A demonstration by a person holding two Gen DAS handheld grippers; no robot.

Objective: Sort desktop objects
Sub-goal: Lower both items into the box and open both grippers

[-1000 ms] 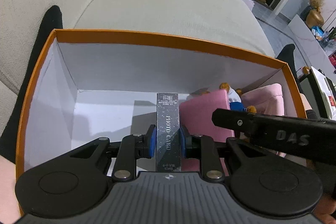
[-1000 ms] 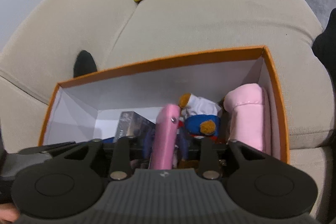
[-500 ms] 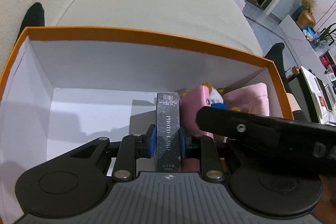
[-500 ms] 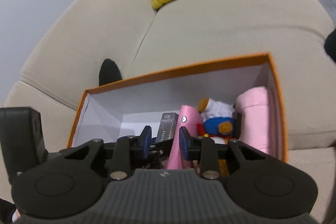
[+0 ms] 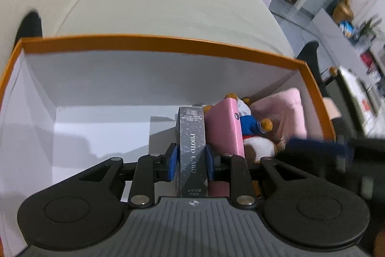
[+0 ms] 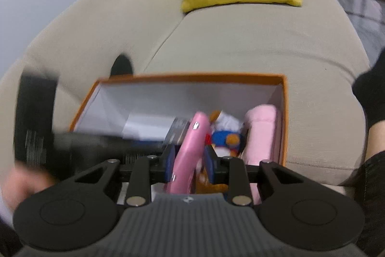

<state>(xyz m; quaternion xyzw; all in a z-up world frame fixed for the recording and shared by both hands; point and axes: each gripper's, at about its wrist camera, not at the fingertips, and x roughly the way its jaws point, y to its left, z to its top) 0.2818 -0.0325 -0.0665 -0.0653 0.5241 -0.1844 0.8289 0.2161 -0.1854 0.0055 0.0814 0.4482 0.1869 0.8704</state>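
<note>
Landmark: the orange box [image 5: 154, 45], sitting on the grey sofa [image 5: 168, 9]; every place below is told from it.
My left gripper [image 5: 191, 158]: narrow, both blue pads pressed on the grey photo card box [image 5: 192, 143], which I hold upright inside the orange box, about mid-way along its near side.
My right gripper [image 6: 189, 159]: jaws narrowing around the pink case [image 6: 187, 148]; the pads look close on its sides, but blur stops me telling whether they press.
Pink case: on edge inside the orange box, just right of the photo card box and touching it.
Plush toy [image 5: 252, 129]: in the box, between the pink case and the pink cushion [image 5: 284, 112] at the right end wall.
Done, by my judgement: four things are already in the box.
Left: seat and let go of the card box and case; the box's left half is bare.
</note>
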